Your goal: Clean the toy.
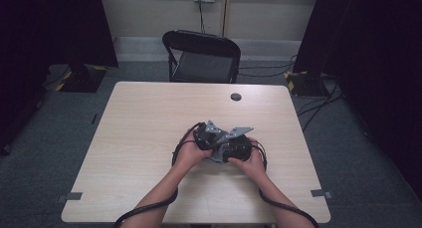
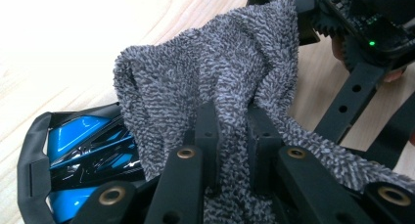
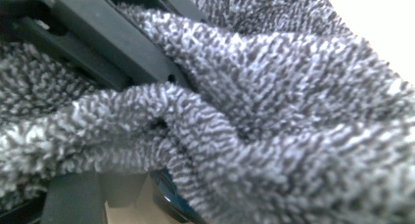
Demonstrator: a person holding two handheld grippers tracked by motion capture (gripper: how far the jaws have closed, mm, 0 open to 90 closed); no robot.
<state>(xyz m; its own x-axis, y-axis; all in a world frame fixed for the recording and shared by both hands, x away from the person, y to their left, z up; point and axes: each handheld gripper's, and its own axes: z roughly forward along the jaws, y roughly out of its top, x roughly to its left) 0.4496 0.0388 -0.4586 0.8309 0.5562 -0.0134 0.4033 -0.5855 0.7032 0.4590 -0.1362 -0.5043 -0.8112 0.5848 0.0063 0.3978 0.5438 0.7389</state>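
Grey terry cloth (image 2: 210,77) sits clamped in the left gripper (image 2: 234,136), probably to wipe the blue-and-black object (image 2: 83,150) beneath. Right gripper (image 1: 239,147) seems spread wide; whether it holds the cloth, I cannot tell.

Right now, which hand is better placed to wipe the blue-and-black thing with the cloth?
Left, probably. Its tongs are shut on the grey cloth, which drapes over the blue-and-black thing. How the right tongs stand cannot be told.
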